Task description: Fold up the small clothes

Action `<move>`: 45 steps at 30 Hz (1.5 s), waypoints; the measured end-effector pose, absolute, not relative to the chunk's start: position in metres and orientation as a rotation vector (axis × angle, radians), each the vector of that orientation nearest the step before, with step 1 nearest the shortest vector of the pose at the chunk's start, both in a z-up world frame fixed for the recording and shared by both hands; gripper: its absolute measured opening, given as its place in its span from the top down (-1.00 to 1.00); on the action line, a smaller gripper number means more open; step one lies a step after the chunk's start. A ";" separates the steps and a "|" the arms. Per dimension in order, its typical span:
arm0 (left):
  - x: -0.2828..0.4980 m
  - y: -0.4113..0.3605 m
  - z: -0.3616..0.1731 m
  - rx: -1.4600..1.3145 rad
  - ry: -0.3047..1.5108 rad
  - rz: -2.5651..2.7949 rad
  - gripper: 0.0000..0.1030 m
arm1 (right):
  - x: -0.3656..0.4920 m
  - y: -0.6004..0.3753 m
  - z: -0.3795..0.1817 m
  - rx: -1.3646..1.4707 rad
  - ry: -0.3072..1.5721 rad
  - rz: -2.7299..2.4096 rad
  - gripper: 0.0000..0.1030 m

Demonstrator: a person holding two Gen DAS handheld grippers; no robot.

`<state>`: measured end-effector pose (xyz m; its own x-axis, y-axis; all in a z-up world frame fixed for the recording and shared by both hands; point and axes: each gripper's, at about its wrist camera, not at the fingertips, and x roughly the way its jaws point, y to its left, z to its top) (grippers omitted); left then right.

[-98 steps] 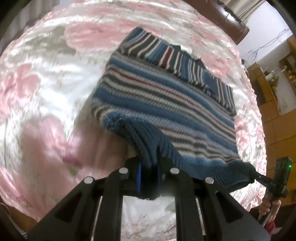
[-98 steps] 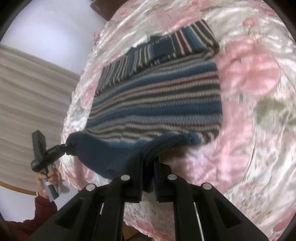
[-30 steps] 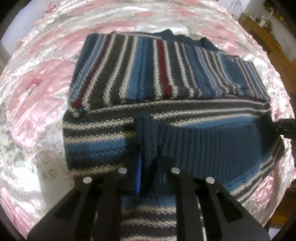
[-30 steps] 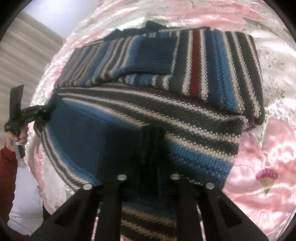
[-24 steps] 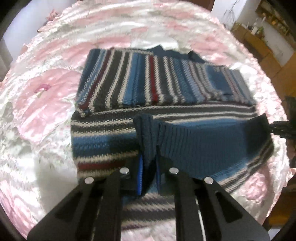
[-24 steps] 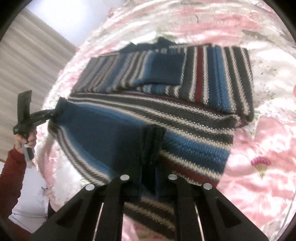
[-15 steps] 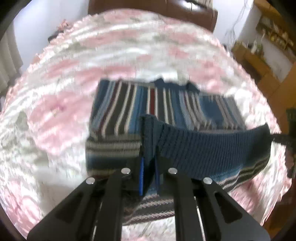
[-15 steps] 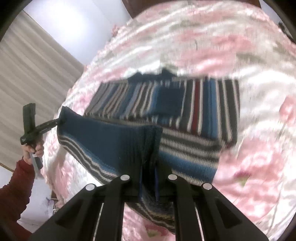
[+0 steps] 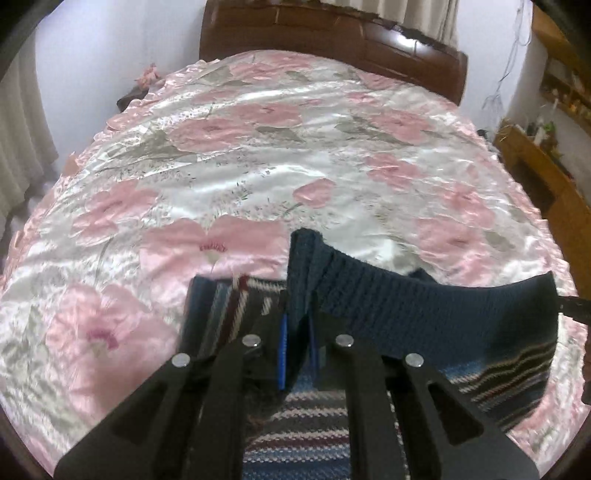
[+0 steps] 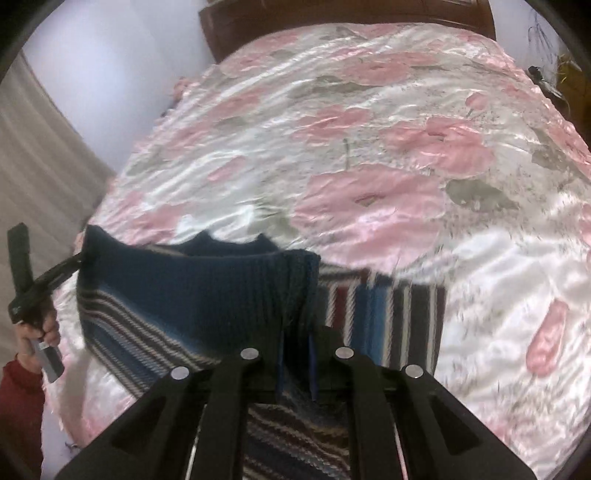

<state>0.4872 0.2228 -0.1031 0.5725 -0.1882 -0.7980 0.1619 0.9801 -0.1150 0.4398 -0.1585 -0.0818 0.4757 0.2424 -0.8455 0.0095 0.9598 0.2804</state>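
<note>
1. Left gripper pinched tight on the navy ribbed hem of the striped knit sweater, one corner bunched between the blue-lined fingers.
2. Right gripper likewise clamped on the other corner of that hem, fabric gathered between its fingers.
3. Hem raised off the bed and stretched between the two grippers as a taut navy band; striped body hanging below it in blue, grey, white and maroon.
4. Rest of the sweater lying on the pink floral satin bedspread, near the foot end, with a folded striped part flat beside the right gripper.
5. Seen from the right wrist: left gripper at the far hem corner, held by a hand above a red sleeve.
6. Dark wooden headboard at the far end of the bed; wooden shelving at the right; pale curtain at the left.
7. No containers in view.
</note>
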 end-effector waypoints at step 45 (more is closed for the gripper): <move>0.351 0.247 -0.189 -0.023 1.230 -0.182 -0.12 | 0.283 -0.184 -0.153 0.279 1.263 0.155 0.79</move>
